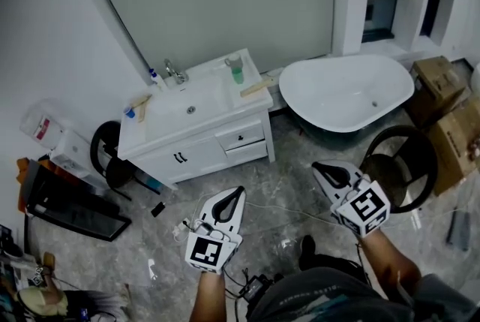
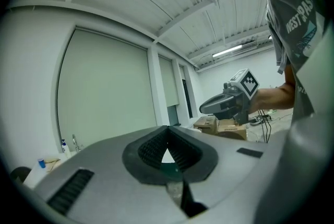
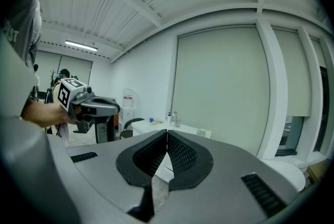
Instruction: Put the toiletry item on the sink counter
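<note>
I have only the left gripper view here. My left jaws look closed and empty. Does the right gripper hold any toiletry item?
Observer: No. The right gripper view shows the right gripper with its jaws together and nothing between them.
Operator: Is there a cup on the sink counter? I cannot see one.
Observer: Yes. In the head view a green cup stands near the far right corner of the sink counter.
Operator: What is to the right of that counter?
Observer: A white bathtub, close to the counter's right end.
</note>
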The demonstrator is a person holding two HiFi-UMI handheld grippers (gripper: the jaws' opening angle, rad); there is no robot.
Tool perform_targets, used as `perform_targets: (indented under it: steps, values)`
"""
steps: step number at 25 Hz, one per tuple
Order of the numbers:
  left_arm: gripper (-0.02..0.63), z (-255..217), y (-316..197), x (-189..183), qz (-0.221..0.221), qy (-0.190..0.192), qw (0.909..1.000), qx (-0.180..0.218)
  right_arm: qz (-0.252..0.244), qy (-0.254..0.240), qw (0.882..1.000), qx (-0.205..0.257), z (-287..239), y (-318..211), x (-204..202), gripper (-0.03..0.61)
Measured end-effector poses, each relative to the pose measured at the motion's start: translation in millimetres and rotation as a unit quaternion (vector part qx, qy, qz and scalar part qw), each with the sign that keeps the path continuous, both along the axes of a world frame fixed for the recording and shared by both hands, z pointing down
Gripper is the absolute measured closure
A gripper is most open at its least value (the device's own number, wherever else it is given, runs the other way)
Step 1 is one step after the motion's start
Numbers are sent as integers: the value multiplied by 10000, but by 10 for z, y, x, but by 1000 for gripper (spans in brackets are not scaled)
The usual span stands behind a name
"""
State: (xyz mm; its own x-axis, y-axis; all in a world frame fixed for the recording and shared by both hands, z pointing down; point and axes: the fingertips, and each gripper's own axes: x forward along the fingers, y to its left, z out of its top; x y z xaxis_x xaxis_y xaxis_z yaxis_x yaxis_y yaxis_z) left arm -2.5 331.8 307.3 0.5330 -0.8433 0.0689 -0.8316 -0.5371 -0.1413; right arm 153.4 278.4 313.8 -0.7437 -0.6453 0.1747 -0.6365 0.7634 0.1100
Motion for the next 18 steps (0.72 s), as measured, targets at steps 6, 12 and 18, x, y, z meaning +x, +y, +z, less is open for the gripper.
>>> perform_targets:
  steps: [6, 12, 18]
  values:
    - [612, -85, -571, 203, -215, -33, 9997, 78, -208, 22, 9998, 54, -54, -558, 166, 549]
    - [612, -145, -1019, 310, -424, -124, 9989, 140, -403, 35, 9992, 36, -90, -987, 251, 549]
    - [612, -172, -1347, 324, -535, -155, 9983, 150, -431, -23, 9991, 43, -109, -1329, 273, 549]
